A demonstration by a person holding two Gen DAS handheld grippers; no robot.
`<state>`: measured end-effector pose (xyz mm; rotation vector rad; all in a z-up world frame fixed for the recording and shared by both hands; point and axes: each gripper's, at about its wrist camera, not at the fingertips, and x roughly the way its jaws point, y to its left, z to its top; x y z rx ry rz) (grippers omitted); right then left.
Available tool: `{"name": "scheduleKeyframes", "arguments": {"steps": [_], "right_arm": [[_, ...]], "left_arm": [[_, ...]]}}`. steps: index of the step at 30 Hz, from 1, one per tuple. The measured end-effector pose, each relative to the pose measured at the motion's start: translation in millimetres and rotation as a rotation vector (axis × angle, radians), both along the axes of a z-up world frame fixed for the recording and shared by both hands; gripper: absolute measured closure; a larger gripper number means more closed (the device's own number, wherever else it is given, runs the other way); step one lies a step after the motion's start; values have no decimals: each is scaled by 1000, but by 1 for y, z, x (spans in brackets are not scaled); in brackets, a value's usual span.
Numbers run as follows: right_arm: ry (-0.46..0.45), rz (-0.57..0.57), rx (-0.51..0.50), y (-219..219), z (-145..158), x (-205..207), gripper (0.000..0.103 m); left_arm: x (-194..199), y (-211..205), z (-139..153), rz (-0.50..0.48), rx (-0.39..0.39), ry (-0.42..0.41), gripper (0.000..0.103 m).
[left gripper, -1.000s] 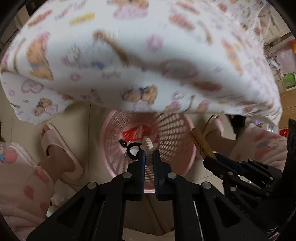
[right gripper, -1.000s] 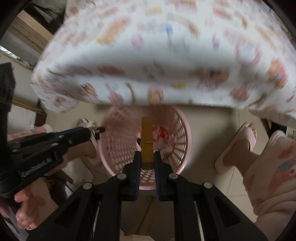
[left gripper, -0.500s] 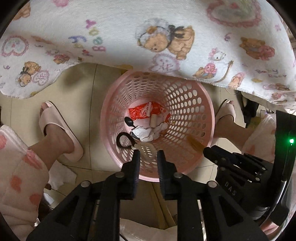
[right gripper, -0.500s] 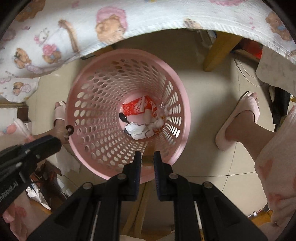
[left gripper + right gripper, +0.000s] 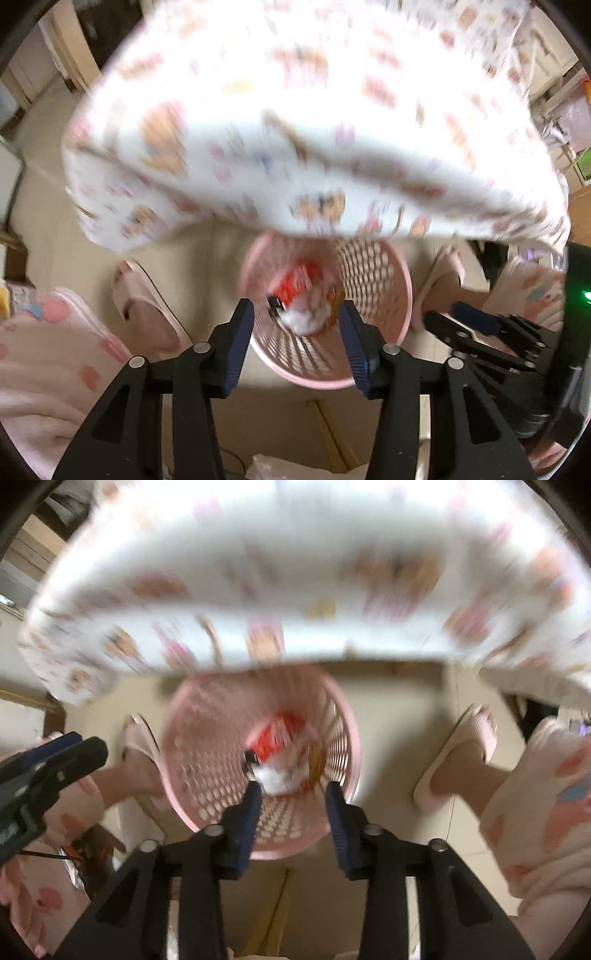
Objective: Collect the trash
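Both views are heavily motion-blurred: the printed cloth (image 5: 314,122) smears into streaks and burns out to near white under bright overhead light. The basket (image 5: 207,775) is soft, its holes stretched. Each claw's black arms stay sharp. Fisheye bending curves the edges, and dark vignette fills the corners.

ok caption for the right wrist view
Open right gripper above the pink basket holding red and white trash.
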<state>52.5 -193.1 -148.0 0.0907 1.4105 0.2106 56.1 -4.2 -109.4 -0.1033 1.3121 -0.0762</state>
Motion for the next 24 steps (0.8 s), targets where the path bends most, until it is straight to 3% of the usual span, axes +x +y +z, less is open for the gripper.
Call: {"name": "scheduleKeyframes", "arguments": {"steps": [3, 6, 9, 14, 17, 24], "right_arm": [[-127, -3, -21, -7, 38, -6, 62], [-266, -4, -16, -15, 81, -13, 51], [-386, -13, -16, -23, 116, -24, 46], [-485, -32, 7, -33, 142, -45, 35], [-536, -34, 0, -35, 145, -57, 26], [-619, -90, -32, -39, 141, -63, 0]], "left_arm": [[-5, 7, 35, -1, 27, -117, 49], [-14, 13, 71, 3, 35, -235, 39], [-26, 17, 102, 7, 59, -361, 28], [-49, 18, 125, 5, 98, -568, 12], [-56, 15, 122, 8, 88, -619, 6], [-60, 18, 118, 45, 89, -638, 1]]}}
